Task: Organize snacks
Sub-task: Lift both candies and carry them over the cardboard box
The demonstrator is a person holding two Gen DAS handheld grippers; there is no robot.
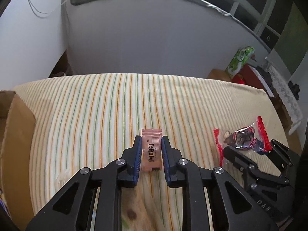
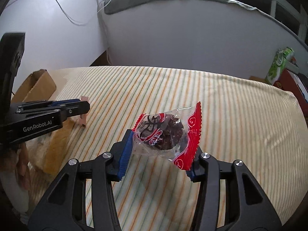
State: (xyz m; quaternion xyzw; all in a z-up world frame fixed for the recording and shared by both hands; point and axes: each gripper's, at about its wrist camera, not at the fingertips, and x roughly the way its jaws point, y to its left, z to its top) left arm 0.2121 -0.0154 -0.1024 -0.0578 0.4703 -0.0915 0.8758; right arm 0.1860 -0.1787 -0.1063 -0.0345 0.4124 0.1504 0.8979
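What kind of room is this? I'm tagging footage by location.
Probably a lived-in home room: a striped cloth-covered surface, an open brown cardboard box at its edge, and a green printed packet among clutter by a dark-paned window.

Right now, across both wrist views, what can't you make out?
- Box contents: left wrist view, cut off by the frame's left edge; right wrist view, left gripper blocks it.
- Pink packet: right wrist view, mostly behind the left gripper's fingers.
- Right gripper far pad: right wrist view, covered by the red packet.
- Green carton print: both views, too small, warped at the edge.
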